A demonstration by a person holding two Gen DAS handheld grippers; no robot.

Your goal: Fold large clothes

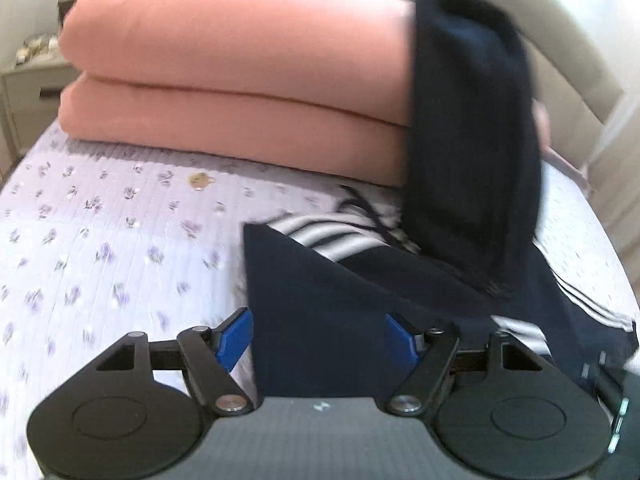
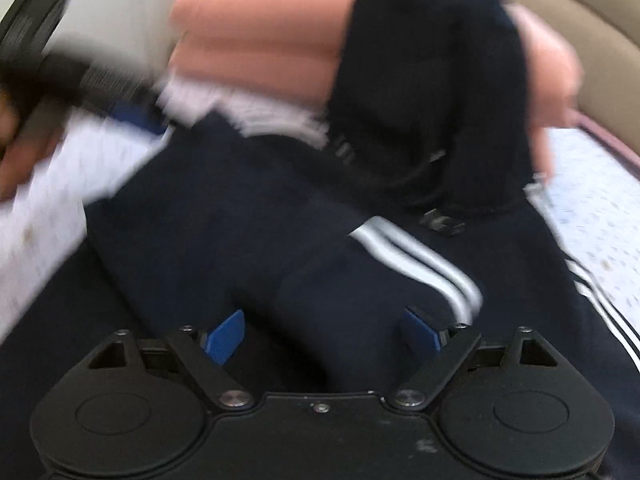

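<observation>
The navy striped jacket [image 1: 320, 300] lies on the floral bedsheet [image 1: 100, 220] before the folded peach blanket [image 1: 240, 80]; left gripper [image 1: 318, 338] and right gripper [image 2: 324, 334] hover over it, jaws wide, gripping nothing

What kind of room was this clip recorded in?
Most likely a bedroom: a floral bedsheet covers the surface, a folded peach blanket is stacked on it, and a padded headboard curves behind.

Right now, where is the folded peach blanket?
In the left wrist view the folded peach blanket sits at the far end of the floral bedsheet, with dark navy cloth draped over its right end.
</observation>
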